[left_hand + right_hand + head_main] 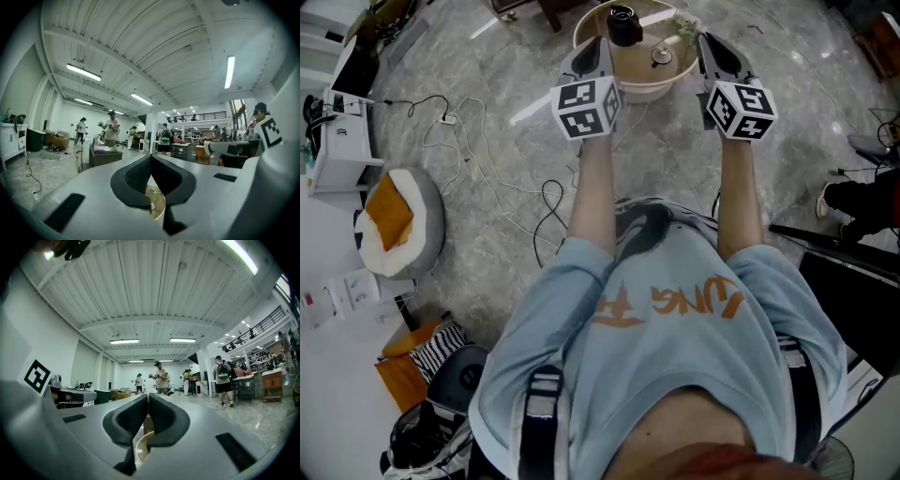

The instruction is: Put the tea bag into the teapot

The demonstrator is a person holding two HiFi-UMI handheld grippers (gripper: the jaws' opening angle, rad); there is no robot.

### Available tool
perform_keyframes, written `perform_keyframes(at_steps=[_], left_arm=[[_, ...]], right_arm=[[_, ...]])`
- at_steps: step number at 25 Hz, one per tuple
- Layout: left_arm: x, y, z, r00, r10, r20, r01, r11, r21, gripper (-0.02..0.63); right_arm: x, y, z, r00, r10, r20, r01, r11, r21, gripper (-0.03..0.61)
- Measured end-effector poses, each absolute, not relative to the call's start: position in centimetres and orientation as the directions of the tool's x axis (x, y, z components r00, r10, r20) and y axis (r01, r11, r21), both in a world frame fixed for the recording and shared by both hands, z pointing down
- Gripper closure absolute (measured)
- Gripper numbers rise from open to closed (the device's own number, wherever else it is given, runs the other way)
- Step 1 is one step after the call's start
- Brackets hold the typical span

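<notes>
Both sets of jaws are pressed together, empty: left gripper [150, 157] and right gripper [147, 396] are held over the round beige tray [639, 91]. The black teapot [623, 24] is on it; the tea bag can't be identified. Risk: teapot knocked by a blind approach.

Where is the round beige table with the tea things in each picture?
Head view: the round beige table at top centre.
Left gripper view: a thin sliver under the shut jaws.
Right gripper view: its curved rim under the shut jaws.
Shared landmark: the person in a pale shirt, behind the jaws in both gripper views only.
</notes>
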State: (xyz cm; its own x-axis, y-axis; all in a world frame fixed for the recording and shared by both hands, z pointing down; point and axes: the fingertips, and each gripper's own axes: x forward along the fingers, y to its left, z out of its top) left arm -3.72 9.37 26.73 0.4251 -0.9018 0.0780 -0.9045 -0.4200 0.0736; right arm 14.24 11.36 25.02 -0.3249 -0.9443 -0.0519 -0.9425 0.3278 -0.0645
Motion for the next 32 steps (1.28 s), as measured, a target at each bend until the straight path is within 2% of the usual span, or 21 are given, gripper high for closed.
perform_keyframes(at_steps=[13,22,32], left_arm=[[-1.9,8.7,26.9,0.44,-0.895,0.078,-0.898,-0.436,0.067,0.588],[-3.7,9.4,27.3,0.413,-0.907,0.077,-0.91,-0.407,0.08,0.588],[-5.3,10.0,28.0,0.358,-0.931,0.068,-0.933,-0.353,0.075,0.588]], right_arm=[[15.1,10.1,25.0,-0.35,-0.935,-0.063,-0.929,0.355,-0.102,0.555],[15.7,10.1,25.0,-0.338,-0.939,-0.059,-0.931,0.343,-0.124,0.554],[13.2,9.9,25.5,-0.408,-0.911,-0.06,-0.897,0.413,-0.157,0.554]])
